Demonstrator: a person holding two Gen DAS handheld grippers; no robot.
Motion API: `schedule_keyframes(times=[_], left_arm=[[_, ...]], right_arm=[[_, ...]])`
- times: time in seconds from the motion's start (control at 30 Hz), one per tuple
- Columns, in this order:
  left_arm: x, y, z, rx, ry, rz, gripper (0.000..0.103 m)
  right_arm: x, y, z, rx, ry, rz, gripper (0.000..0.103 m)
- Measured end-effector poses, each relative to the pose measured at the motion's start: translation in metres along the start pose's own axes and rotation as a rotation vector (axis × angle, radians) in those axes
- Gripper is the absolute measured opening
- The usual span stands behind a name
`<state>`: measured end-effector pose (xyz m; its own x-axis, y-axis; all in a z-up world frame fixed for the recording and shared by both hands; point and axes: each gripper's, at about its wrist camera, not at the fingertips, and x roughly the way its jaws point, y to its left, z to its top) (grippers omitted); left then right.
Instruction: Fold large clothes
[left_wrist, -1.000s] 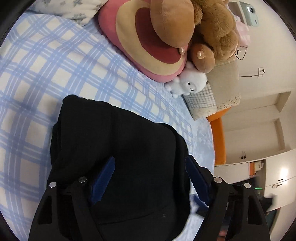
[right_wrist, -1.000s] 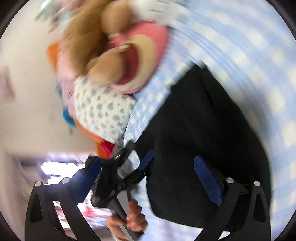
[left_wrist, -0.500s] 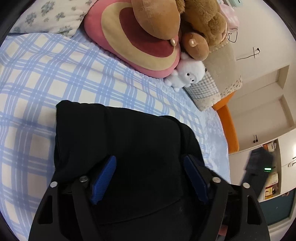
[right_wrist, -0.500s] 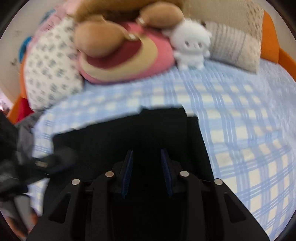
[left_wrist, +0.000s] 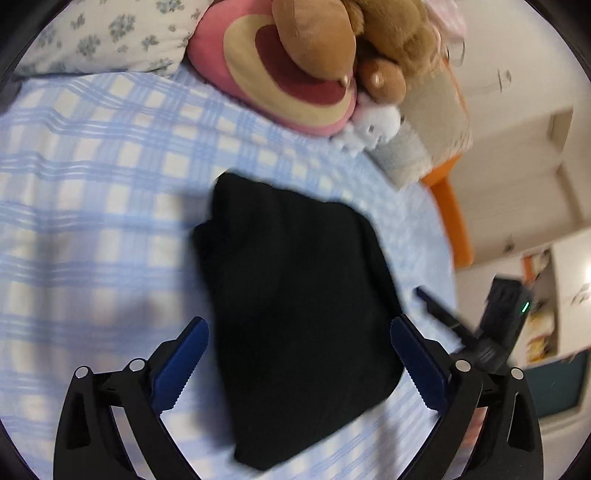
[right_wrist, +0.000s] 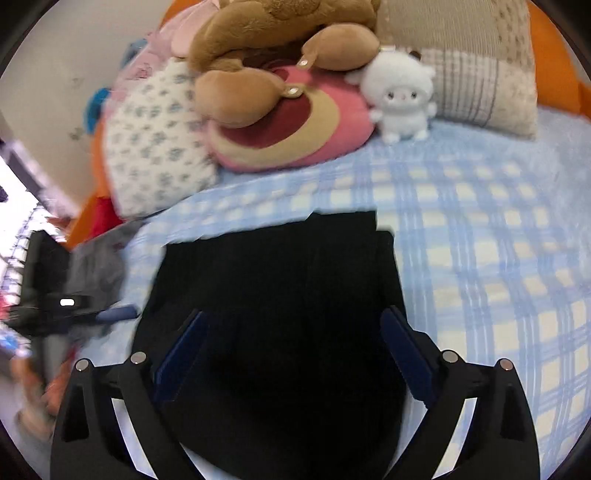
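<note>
A black garment (left_wrist: 295, 295) lies folded into a compact rectangle on the blue plaid bed sheet (left_wrist: 92, 206). It also shows in the right wrist view (right_wrist: 280, 295). My left gripper (left_wrist: 299, 332) is open and empty, its blue pads apart above the near part of the garment. My right gripper (right_wrist: 291, 328) is open and empty, hovering over the garment's near half. The right gripper's body (left_wrist: 498, 325) shows at the right edge of the left wrist view. The left gripper's body (right_wrist: 55, 302) shows at the left of the right wrist view.
A pink round cushion (right_wrist: 295, 125), a brown plush bear (right_wrist: 280, 44), a small white plush (right_wrist: 399, 96), a floral pillow (right_wrist: 155, 144) and a beige pillow (right_wrist: 472, 74) line the head of the bed. An orange bed frame (left_wrist: 447, 206) borders it.
My right gripper opened from nearly shut to wide open. My left gripper pulled back and to the left, so the garment now sits farther away in its view.
</note>
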<state>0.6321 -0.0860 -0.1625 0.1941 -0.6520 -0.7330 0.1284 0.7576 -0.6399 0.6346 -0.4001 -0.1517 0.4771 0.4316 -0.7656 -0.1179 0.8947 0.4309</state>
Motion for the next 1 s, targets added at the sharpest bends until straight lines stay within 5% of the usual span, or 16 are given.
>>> schedule_keyframes(times=[0.17,0.33,0.5,0.63,0.8,0.9,1.0], left_arm=[[0.014,0.034,-0.022,-0.02,0.109,-0.003,0.1],[0.045,0.069,-0.032,-0.16,0.106,-0.169,0.1],[0.052,0.08,-0.032,-0.224,0.039,-0.319,0.1],[0.061,0.066,-0.03,-0.177,0.038,-0.304,0.1],[0.083,0.029,-0.03,-0.045,0.069,-0.175,0.1],[0.095,0.018,-0.029,-0.042,0.081,-0.181,0.1],[0.102,0.014,-0.029,-0.036,0.088,-0.178,0.1]], right_arm=[[-0.017,-0.054,-0.023,0.16,0.117,0.205,0.095],[0.009,-0.117,-0.053,0.393,0.195,0.32,0.096],[0.028,-0.127,-0.056,0.464,0.175,0.47,0.099],[0.039,-0.107,-0.043,0.417,0.217,0.419,0.099],[0.062,-0.067,-0.03,0.327,0.285,0.295,0.1],[0.08,-0.044,-0.028,0.315,0.33,0.326,0.1],[0.09,-0.025,-0.024,0.274,0.339,0.245,0.1]])
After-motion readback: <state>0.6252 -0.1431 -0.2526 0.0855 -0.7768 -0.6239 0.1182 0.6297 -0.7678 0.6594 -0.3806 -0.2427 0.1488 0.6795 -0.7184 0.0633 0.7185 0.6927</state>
